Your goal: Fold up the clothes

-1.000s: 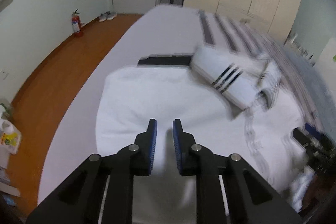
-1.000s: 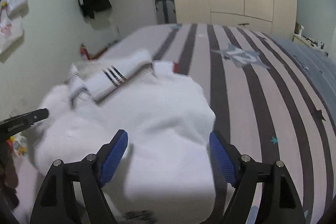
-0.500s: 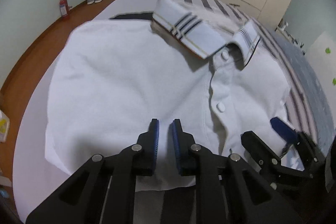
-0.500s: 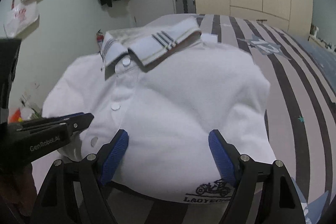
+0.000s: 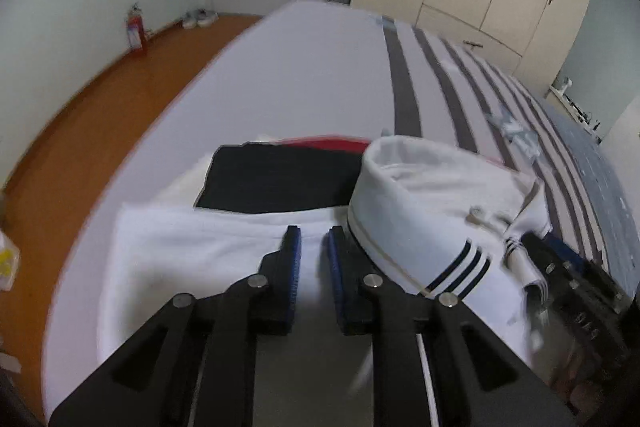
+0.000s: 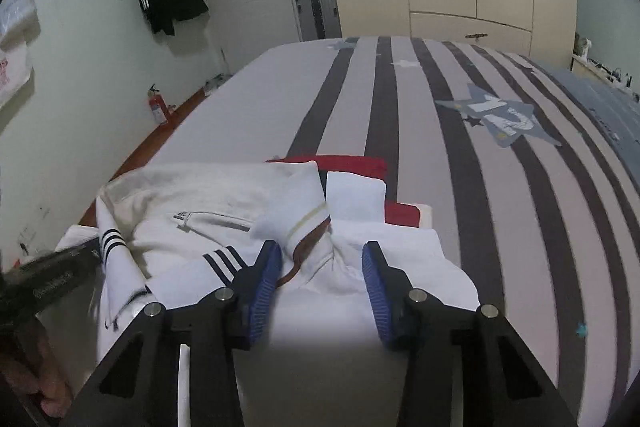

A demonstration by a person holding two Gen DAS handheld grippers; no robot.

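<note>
Left wrist view shows the left gripper [image 5: 313, 247] with its blue pads in a narrow gap over the white cotton polo shirt with navy-striped collar [image 5: 420, 203]; whether cloth is pinched between them I cannot tell. Half a second ago the shirt was spread out with its button placket facing the cameras; now it is bunched near the left edge of the striped bed [image 6: 460, 147], the collar standing up and the body folded toward the grippers. I judge that a fold or a lift of the shirt is under way. In the right wrist view the right gripper [image 6: 320, 267] has its fingers wide, with a collar point and shirt cloth between them but not clamped. Behind the shirt lie a black folded garment [image 5: 280, 183] and a red folded garment [image 6: 352, 165], partly covered. The lower shirt is hidden by the grippers, and motion blur makes its edges unclear.
</note>
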